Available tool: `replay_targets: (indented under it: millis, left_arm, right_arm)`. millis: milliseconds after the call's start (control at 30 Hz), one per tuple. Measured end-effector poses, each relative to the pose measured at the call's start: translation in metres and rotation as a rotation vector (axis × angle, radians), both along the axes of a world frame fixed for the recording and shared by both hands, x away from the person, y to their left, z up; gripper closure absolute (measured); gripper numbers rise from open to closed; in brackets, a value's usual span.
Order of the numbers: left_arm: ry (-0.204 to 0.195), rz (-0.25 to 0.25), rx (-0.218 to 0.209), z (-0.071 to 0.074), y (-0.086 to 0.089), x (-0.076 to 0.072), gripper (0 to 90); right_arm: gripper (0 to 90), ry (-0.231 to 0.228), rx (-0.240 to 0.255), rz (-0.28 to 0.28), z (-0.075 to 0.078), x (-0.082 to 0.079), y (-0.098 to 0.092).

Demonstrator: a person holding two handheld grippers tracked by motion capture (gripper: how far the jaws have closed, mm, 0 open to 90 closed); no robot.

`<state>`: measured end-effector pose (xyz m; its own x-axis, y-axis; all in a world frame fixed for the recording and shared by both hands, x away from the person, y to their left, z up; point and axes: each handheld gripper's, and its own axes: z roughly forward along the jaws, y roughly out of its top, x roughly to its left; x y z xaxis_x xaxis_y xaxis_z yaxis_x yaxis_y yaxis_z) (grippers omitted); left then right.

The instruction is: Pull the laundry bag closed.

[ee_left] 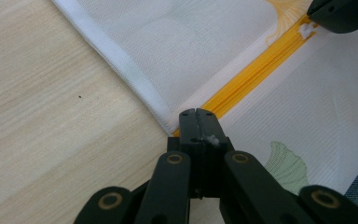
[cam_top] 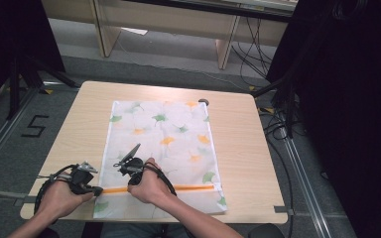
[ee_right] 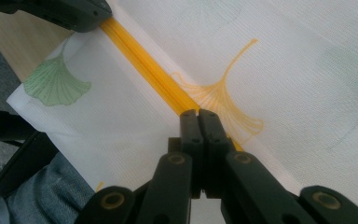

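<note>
Because the mesh bag (cam_top: 164, 144) looked light and limp, both tongs sat at lower left: left gripper (ee_left: 196, 113) clamped on the zipper (ee_left: 256, 70) end, right gripper (ee_right: 198, 113) closed on the pull.

The bag (cam_top: 163, 148) covers the middle of the table (cam_top: 238, 148), with bare wood free to its left, right and far side. A small dark disc (cam_top: 204, 102) sits at the bag's far right corner, the one obstacle out there. At the near edge both hands crowd the zipper (cam_top: 188, 187): the left gripper (cam_top: 97, 190) blocks its left end, the right gripper (cam_top: 129, 185) just beside it, leaving little gap between; the zipper's right stretch lies open
</note>
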<state>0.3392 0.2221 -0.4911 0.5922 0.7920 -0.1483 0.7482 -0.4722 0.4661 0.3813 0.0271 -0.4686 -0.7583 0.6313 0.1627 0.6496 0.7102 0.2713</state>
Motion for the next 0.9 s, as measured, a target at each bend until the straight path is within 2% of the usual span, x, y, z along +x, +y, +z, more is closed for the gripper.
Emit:
replay_targets:
  millis: [100,200,400,433,467,500,533,600,667,767,833,900]
  left_arm:
    - [-0.001,-0.001,0.003,0.0,0.0,0.0,90.0]
    - [0.001,0.001,0.001,0.0,0.0,0.0,90.0]
    - [-0.001,0.0,0.002,0.0,0.0,0.0,90.0]
    - [0.0,0.001,0.001,0.0,0.0,0.0,90.0]
    - [-0.001,0.001,0.001,0.0,0.0,0.0,90.0]
    - [-0.001,0.001,0.001,0.0,0.0,0.0,90.0]
    - [-0.001,0.0,0.002,0.0,0.0,0.0,90.0]
    - [0.0,0.0,0.002,0.0,0.0,0.0,90.0]
    - [-0.001,0.001,0.002,0.0,0.0,0.0,90.0]
    - [0.001,0.002,0.0,0.0,0.0,0.0,90.0]
    - [-0.001,0.0,0.002,0.0,0.0,0.0,90.0]
    - [-0.001,0.0,0.002,0.0,0.0,0.0,90.0]
  right_arm:
    - [90.0,-0.003,0.001,0.02,0.0,0.002,-0.002]
    - [90.0,0.013,0.005,0.0,0.001,0.001,-0.003]
    - [90.0,0.005,-0.002,0.013,0.0,0.002,-0.006]
    - [90.0,0.016,0.001,-0.015,0.0,0.0,-0.005]
    - [90.0,0.002,-0.007,0.005,0.0,0.002,-0.007]
    - [90.0,0.01,-0.002,-0.003,0.0,0.002,-0.007]
    - [90.0,-0.009,-0.006,0.026,-0.001,0.004,-0.009]
    - [90.0,0.012,0.006,-0.004,0.001,0.002,-0.009]
    - [90.0,0.018,-0.007,-0.017,0.001,0.002,-0.01]
    - [90.0,-0.004,-0.013,0.017,0.0,0.003,-0.011]
    - [90.0,0.005,-0.008,0.009,0.001,0.003,-0.012]
    - [90.0,-0.009,-0.016,0.02,0.0,0.004,-0.014]
